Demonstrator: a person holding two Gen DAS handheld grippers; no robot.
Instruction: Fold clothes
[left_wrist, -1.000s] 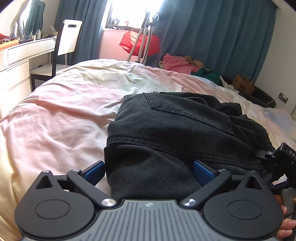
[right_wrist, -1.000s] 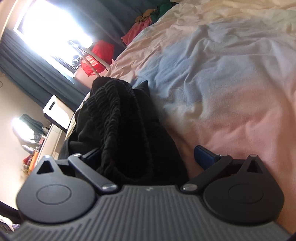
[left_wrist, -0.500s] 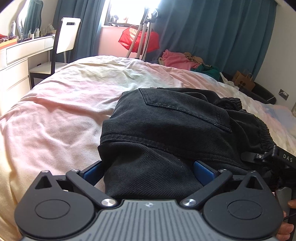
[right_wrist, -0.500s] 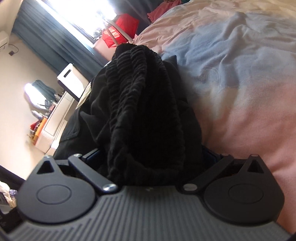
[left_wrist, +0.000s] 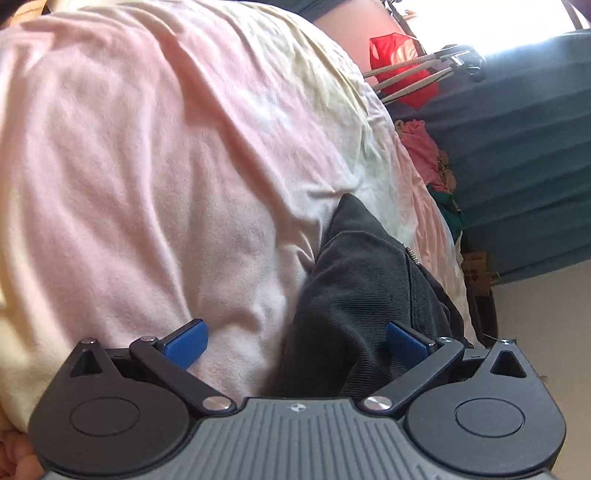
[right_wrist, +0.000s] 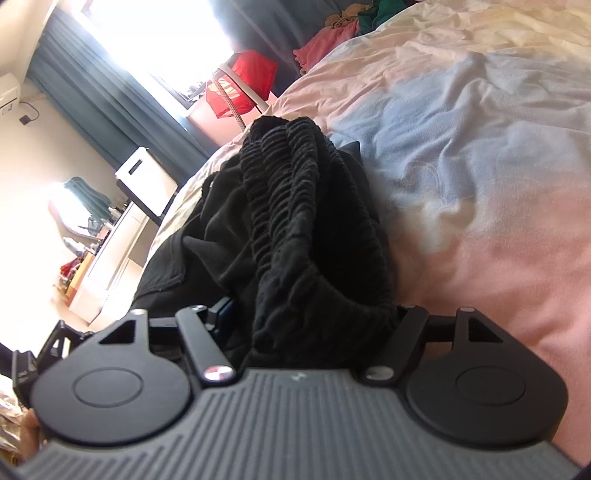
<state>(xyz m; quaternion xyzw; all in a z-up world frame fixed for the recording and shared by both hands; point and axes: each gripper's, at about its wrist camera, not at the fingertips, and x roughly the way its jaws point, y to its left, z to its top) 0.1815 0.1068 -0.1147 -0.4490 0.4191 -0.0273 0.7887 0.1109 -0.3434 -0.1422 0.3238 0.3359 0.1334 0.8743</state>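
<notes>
A pair of black denim trousers (left_wrist: 365, 291) lies folded on the pink and white bed sheet (left_wrist: 147, 166). In the left wrist view my left gripper (left_wrist: 295, 341) is open, its blue pads (left_wrist: 186, 341) wide apart, with the trousers' edge and sheet between them. In the right wrist view the trousers' ribbed elastic waistband (right_wrist: 299, 221) bulges up between the jaws of my right gripper (right_wrist: 314, 317), which is shut on it. The right gripper's pads are mostly hidden by the cloth.
The bed sheet (right_wrist: 480, 166) turns pale blue and pink to the right. A red bag on a stand (right_wrist: 240, 88) and blue curtains (left_wrist: 524, 147) stand beyond the bed. A pile of pink clothes (left_wrist: 421, 147) lies past its far edge. A white chair and dresser (right_wrist: 144, 181) are at left.
My left gripper has rolled and swung left, so the trousers now sit at its right finger. My right gripper has closed on the waistband, which now fills its jaws.
</notes>
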